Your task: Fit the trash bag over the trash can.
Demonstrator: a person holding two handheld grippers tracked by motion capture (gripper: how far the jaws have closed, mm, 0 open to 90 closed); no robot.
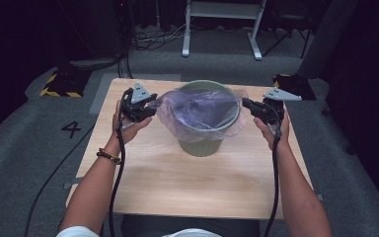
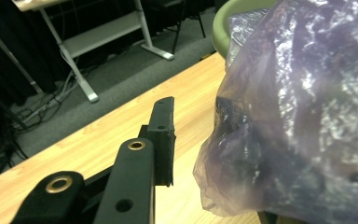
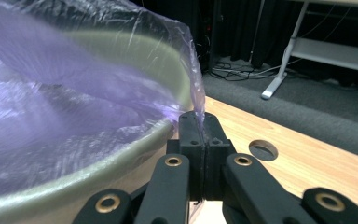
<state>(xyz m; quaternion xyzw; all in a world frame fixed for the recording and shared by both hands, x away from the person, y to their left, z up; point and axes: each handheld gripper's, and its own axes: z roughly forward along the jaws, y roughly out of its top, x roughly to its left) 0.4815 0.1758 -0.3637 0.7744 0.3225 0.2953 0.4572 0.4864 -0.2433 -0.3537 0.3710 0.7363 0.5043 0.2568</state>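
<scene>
A pale green bin (image 1: 202, 143) stands mid-table, lined with a thin purple plastic bag (image 1: 202, 106) that spills over its rim. My left gripper (image 1: 150, 109) is at the bag's left edge. In the left gripper view, one black jaw shows with a strip of wood between it and the bunched bag (image 2: 298, 116). The film hides the other jaw, so the left gripper (image 2: 200, 116) reads as open. My right gripper (image 1: 246, 103) is at the bin's right side. Its jaws (image 3: 201, 123) are shut on the bag's edge (image 3: 193, 84) just outside the bin rim (image 3: 121, 149).
The wooden table (image 1: 177, 182) has bare surface in front of the bin and a round hole (image 3: 263, 149) near the right gripper. A white desk frame (image 1: 222, 24) and cables lie behind. Yellow-black striped bases (image 1: 59, 84) sit on the grey floor beside the table.
</scene>
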